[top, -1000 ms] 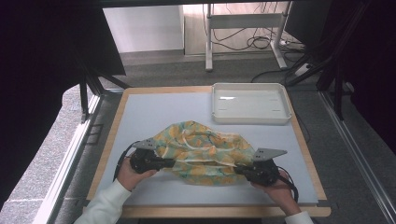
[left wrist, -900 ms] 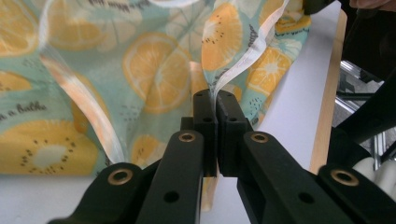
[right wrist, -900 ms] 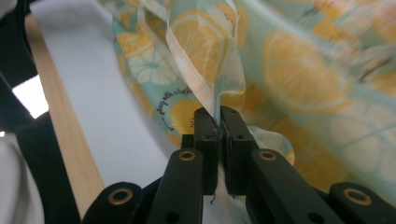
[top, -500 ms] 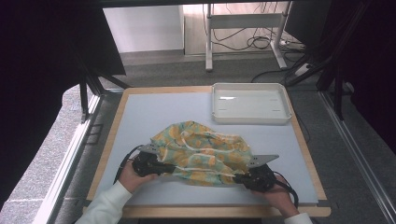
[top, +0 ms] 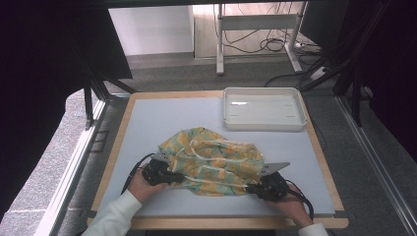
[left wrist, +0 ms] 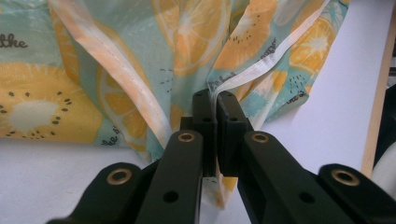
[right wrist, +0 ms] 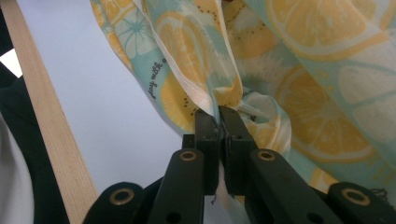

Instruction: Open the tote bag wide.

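Table [top: 147, 123]: Spread wide and pale under everything, wooden rim running along the near edge behind both tongs; bare surface left ahead of the tongs, likely kept free as room to lay the cloth out flat.
Cloth [top: 211, 160]: Lay bunched and rumpled on the table between the two tongs, citrus print facing up, hemmed edges and white seams folded over one another; pinched at two opposite ends, probably so that a pull apart would open the folds.
Tray [top: 263, 109]: Sat well beyond the right tongs toward the far side of the table, white, shallow and holding nothing; stood apart from the cloth, seemingly waiting as a place to put it once folded.
Left tongs [left wrist: 215, 100]: Clamped tight on the cloth, jaws pressed together with a white hem caught between the tips; held low and near the table, at the cloth's left end [top: 164, 173], a grip on the seam probably chosen because the doubled edge slips less.
Right tongs [right wrist: 218, 116]: Likewise closed hard on the cloth, a gathered fold of fabric nipped between the tips; rested at the cloth's right end [top: 265, 187], close to the near wooden rim, mirroring the left so that tension could run straight across.
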`<control>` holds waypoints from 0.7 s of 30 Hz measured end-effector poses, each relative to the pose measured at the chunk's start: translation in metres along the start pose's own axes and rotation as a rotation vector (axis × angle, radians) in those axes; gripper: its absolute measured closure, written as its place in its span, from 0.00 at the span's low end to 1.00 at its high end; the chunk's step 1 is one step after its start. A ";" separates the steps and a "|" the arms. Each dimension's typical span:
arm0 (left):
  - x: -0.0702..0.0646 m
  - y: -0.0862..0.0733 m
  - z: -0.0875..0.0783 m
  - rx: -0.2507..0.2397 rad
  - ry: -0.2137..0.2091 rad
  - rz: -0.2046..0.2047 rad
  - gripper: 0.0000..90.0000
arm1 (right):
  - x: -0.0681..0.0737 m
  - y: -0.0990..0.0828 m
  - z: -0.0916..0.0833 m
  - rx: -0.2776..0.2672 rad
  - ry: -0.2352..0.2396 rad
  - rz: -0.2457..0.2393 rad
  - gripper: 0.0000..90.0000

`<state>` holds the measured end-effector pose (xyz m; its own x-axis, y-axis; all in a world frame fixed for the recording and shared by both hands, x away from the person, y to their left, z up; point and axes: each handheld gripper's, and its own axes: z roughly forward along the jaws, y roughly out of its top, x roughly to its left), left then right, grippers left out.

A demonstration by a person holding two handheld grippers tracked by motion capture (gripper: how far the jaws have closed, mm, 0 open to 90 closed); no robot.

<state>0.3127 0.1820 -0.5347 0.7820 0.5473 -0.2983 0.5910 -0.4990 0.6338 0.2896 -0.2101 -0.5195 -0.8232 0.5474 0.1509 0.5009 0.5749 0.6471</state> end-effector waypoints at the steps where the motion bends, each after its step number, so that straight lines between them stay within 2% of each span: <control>1: 0.000 0.000 0.000 -0.002 0.000 -0.001 0.98 | 0.000 0.000 0.000 -0.002 -0.002 0.000 0.96; 5: 0.001 0.000 0.000 0.000 0.003 0.002 0.97 | -0.001 0.000 -0.001 -0.012 -0.010 0.002 0.95; 8: 0.000 0.000 0.000 -0.012 0.015 0.002 0.90 | -0.001 0.000 -0.002 -0.021 -0.018 0.004 0.92; 9: -0.001 0.000 -0.003 -0.029 0.021 0.012 0.85 | -0.001 0.001 -0.003 -0.030 -0.028 0.000 0.85; 10: -0.001 0.000 -0.003 -0.029 0.021 0.012 0.80 | -0.001 0.001 -0.003 -0.030 -0.028 0.000 0.85; 11: -0.003 0.000 -0.007 -0.055 0.026 0.021 0.74 | 0.001 0.002 -0.006 -0.052 -0.046 -0.004 0.76; 12: -0.003 0.000 -0.007 -0.055 0.026 0.021 0.69 | 0.001 0.002 -0.006 -0.052 -0.046 -0.004 0.76; 13: -0.004 0.000 -0.010 -0.072 0.032 0.022 0.65 | 0.002 0.003 -0.010 -0.085 -0.063 -0.009 0.67; 14: -0.006 0.001 -0.013 -0.087 0.038 0.028 0.65 | 0.002 0.003 -0.010 -0.085 -0.063 -0.009 0.67; 15: -0.007 0.001 -0.015 -0.102 0.043 0.034 0.56 | 0.004 0.004 -0.015 -0.121 -0.080 -0.004 0.60; 16: -0.009 0.002 -0.018 -0.116 0.046 0.036 0.56 | 0.004 0.004 -0.015 -0.121 -0.080 -0.004 0.60; 17: -0.010 0.002 -0.020 -0.131 0.050 0.038 0.48 | 0.005 0.006 -0.019 -0.156 -0.090 0.001 0.54; 18: -0.011 0.003 -0.023 -0.144 0.049 0.044 0.48 | 0.005 0.006 -0.019 -0.156 -0.090 0.001 0.54; 21: -0.017 0.006 -0.030 -0.182 0.047 0.064 0.35 | 0.006 0.009 -0.026 -0.198 -0.104 0.011 0.45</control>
<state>0.2967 0.1899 -0.5043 0.8040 0.5514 -0.2225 0.4917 -0.4061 0.7703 0.2820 -0.2177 -0.4935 -0.7809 0.6186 0.0868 0.4387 0.4441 0.7813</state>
